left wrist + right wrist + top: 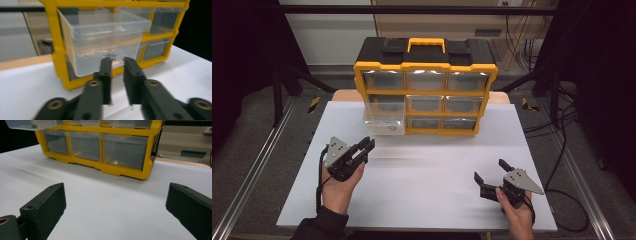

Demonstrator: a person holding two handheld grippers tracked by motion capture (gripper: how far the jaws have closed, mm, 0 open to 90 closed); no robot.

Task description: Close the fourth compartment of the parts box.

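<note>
A yellow and black drawer cabinet (pixel 426 65) stands at the far middle of the white table. Its clear left drawer (pixel 384 116) of the middle row is pulled out toward me. In the left gripper view that drawer (pixel 100 37) juts from the yellow frame (pixel 53 37) just beyond my jaws, with small items lying dimly inside. My left gripper (pixel 367 145) (pixel 117 60) hovers in front of it, jaws nearly together with nothing between them. My right gripper (pixel 489 169) (pixel 116 192) rests at the near right, wide open and empty, facing the cabinet's lower drawers (pixel 123 150).
The white table top (pixel 427 185) spreads between the two hands and the cabinet. Metal rails (pixel 257 160) run along both sides of the table, and cables (pixel 562 150) trail on the floor at the right. A yellow handle (pixel 426 44) tops the cabinet.
</note>
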